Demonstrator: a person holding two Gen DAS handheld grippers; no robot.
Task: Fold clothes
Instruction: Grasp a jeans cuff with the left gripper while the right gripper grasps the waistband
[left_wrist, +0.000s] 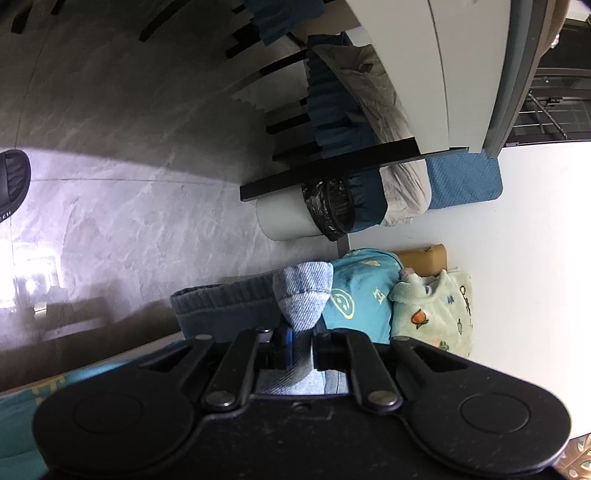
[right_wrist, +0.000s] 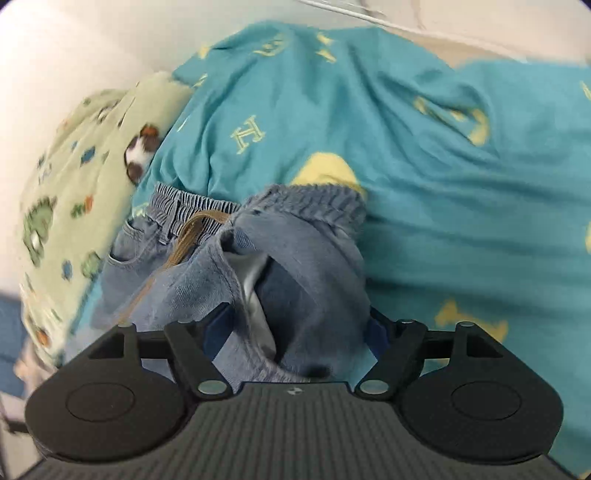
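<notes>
Light blue denim shorts with an elastic waistband lie bunched over a teal shirt printed with yellow letters. My right gripper is closed around a thick fold of the denim, its fingers mostly buried in the cloth. My left gripper is shut on a corner of the same denim, which sticks up between the fingers. The teal shirt also shows in the left wrist view, beside a pale green fleece garment.
The green fleece with animal prints lies left of the shorts on the white table. A dark blue ribbed garment hangs at the table edge. A white bin with a black liner, a chair and a grey tiled floor lie beyond.
</notes>
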